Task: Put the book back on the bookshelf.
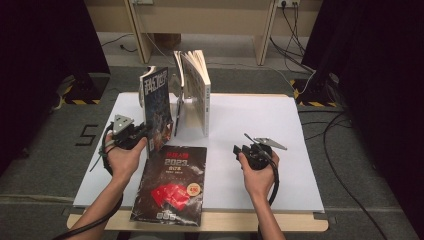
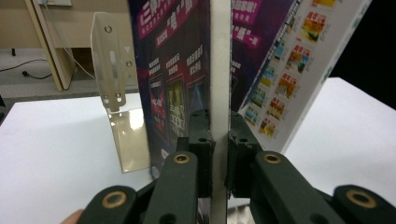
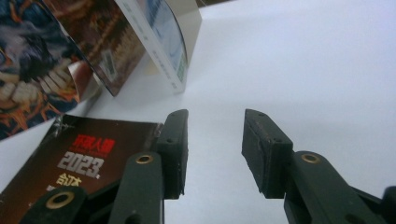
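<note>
left tongs (image 1: pixel 137 134) – shut tight on upright magazine (image 1: pixel 156 107) | right tongs (image 1: pixel 245 150) – open, empty | flat magazine (image 1: pixel 172 182) lies just left of right tongs, long side pointing away – right hand (image 1: pixel 257 177) nearer

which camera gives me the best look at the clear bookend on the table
The left gripper view: the clear bookend stands uncovered beside the upright magazine, its holes visible. In the high view it is mostly hidden among the standing books.

Upright magazine (image 2: pixel 219 70) top cut off
</note>
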Demonstrator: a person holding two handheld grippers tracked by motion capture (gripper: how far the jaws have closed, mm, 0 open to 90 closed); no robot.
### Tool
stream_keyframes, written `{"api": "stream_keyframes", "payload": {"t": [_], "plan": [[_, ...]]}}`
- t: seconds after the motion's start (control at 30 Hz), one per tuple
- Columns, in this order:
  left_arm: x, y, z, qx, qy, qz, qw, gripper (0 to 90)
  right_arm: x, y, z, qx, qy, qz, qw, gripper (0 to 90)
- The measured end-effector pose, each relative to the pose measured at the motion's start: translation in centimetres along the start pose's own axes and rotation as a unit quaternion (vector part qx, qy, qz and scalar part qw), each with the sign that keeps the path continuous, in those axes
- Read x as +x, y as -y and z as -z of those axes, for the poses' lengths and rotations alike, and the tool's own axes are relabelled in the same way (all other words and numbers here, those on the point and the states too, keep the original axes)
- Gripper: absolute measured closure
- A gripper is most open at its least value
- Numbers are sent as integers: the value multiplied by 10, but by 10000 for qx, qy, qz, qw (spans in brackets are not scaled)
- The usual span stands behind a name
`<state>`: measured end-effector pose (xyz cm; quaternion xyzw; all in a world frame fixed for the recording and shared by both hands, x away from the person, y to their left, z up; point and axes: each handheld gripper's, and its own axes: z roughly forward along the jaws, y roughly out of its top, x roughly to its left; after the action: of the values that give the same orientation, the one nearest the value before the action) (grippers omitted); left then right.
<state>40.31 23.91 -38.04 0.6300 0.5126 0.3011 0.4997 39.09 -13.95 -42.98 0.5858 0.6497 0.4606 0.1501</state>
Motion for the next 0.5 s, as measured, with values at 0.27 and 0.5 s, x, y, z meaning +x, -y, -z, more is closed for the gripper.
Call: {"api": "stream_keyframes", "payload": {"t": [0.27, 0.5], "plan": [[-3, -6, -11, -63, -52, 36, 10000, 824, -2, 18, -10, 247, -27, -20, 9997, 630], [-6, -15, -27, -149, -233, -1, 9996, 824, 6, 20, -13, 382, -154, 116, 9991, 628]]}}
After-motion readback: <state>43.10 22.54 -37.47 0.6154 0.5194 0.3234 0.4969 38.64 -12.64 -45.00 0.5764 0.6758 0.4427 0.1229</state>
